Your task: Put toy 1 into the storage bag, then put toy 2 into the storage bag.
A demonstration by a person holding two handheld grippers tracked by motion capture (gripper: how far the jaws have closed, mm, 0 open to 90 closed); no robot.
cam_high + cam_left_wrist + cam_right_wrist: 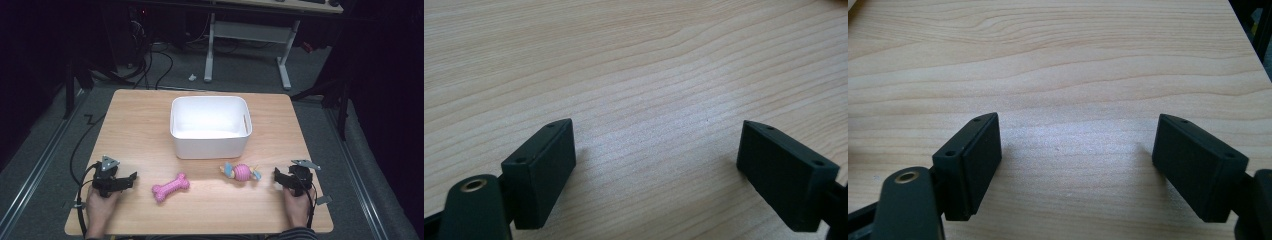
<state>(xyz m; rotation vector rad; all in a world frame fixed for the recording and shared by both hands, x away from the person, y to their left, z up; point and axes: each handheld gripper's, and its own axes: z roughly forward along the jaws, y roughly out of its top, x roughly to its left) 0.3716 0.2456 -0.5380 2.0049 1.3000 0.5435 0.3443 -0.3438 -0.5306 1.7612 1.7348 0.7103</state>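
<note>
Wood counter (150, 130) w/ white bin (210, 145); we're resting L tool (131, 178) and R tool (278, 176), both spread wide, nothing gripped, flanking pink bone (170, 187) & rope toy (240, 172).

I can read no text, label, brand, number or sign anywhere on my table or on the things lying on it.

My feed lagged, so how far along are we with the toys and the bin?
Nothing looks done: the white bin is empty. The pink bone and ball toy lie on the table in front of it. Nothing in hand: left gripper and right gripper are open, apart from both toys. Both toys remain.
</note>
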